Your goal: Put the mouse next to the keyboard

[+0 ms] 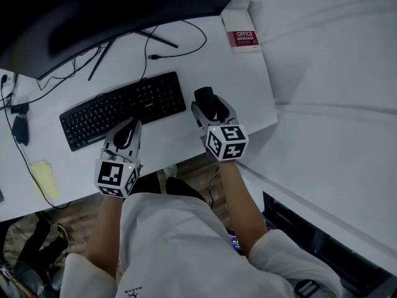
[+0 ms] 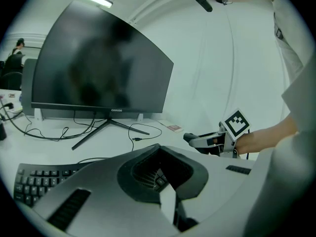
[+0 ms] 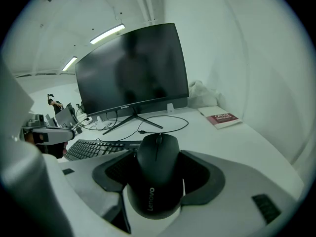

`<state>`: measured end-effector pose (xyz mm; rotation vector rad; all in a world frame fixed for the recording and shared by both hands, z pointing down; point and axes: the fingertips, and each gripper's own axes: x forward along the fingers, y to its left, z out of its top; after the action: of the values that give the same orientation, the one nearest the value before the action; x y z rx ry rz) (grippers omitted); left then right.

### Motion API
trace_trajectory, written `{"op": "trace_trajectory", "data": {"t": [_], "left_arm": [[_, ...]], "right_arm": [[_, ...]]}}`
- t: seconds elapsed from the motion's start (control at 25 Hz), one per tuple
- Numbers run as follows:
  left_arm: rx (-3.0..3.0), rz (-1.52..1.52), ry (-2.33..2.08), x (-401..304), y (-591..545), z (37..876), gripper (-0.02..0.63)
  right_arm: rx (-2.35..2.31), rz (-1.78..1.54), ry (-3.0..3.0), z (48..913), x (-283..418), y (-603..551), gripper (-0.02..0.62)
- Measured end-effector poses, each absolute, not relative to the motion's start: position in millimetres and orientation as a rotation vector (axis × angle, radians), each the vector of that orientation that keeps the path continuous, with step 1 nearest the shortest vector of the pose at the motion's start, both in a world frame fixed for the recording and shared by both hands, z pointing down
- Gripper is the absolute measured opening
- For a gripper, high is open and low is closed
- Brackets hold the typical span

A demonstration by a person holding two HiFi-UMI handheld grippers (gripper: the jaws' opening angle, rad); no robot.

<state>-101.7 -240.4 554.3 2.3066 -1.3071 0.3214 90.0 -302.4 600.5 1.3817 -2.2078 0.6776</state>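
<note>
the black lenovo mouse [image 3: 157, 177] was grasped in the right gripper's [image 1: 212, 107] fingers just beside the keyboard [image 1: 124, 109], release outstanding; the left gripper's [image 1: 127, 132] fingers were clenched, empty.

A white desk [image 1: 248, 85] stands beside a pale wall [image 3: 237, 58], under 2 ceiling light strips [image 3: 107, 34], on wood flooring [image 1: 80, 216].

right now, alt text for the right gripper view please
A black mouse sits clamped between the jaws of the right hand-held gripper over a white desk. Behind it: a black keyboard at left, a dark curved monitor, a red-and-white book at right.
</note>
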Motion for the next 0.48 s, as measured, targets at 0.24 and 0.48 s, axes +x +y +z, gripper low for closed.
{"op": "trace_trajectory", "data": {"t": [0.24, 0.48], "left_arm": [[2.31, 0.323, -1.269, -90, -250, 567, 0.012], [2.312, 0.311, -1.242, -77, -256, 575, 0.012]], "right_arm": [[1.363, 0.672, -2.177, 617, 93, -312, 0.302], [1.344, 0.651, -2.152, 630, 96, -320, 0.302]]}}
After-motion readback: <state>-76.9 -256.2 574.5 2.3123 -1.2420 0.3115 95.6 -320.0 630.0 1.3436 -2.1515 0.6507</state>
